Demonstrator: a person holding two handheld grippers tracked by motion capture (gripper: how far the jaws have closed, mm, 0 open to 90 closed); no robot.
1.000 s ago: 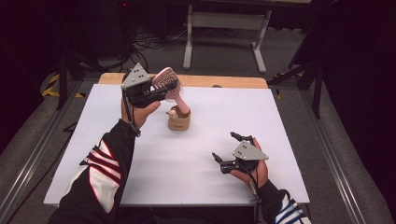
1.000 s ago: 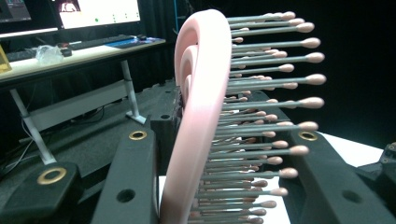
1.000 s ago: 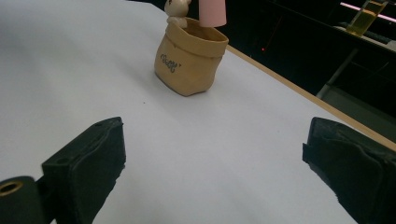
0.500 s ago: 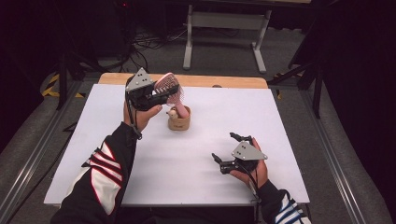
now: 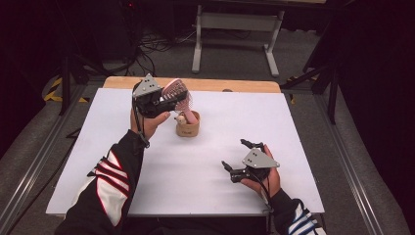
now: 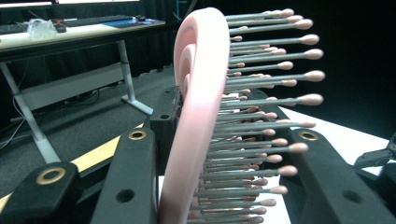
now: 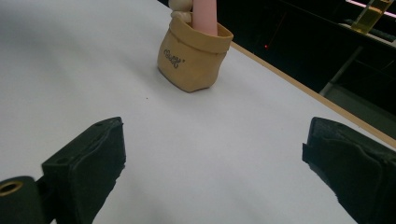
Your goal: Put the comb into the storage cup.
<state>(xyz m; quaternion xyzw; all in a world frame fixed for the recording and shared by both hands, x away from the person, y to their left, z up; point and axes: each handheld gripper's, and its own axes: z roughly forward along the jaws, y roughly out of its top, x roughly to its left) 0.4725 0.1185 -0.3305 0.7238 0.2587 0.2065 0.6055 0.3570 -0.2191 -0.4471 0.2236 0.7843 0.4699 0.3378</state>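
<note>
A pink hairbrush with grey pink-tipped bristles is held upright over a small tan pouch. Its handle stands down inside the pouch, beside a small beige item. My left gripper is shut on the brush head from the left. In the left gripper view the head is pinched edge-on between the two black jaws of my left gripper. My right gripper rests low on the white table at the front right, open, with nothing between its jaws. In its own view the right gripper faces the pouch across bare table.
The white tabletop has a wooden strip along its far edge. Behind it stand a grey desk frame and cables on the dark floor. Metal rails run along both sides of the table.
The left gripper has shifted slightly with the brush, whose handle stays in the pouch. The right gripper has not moved.
</note>
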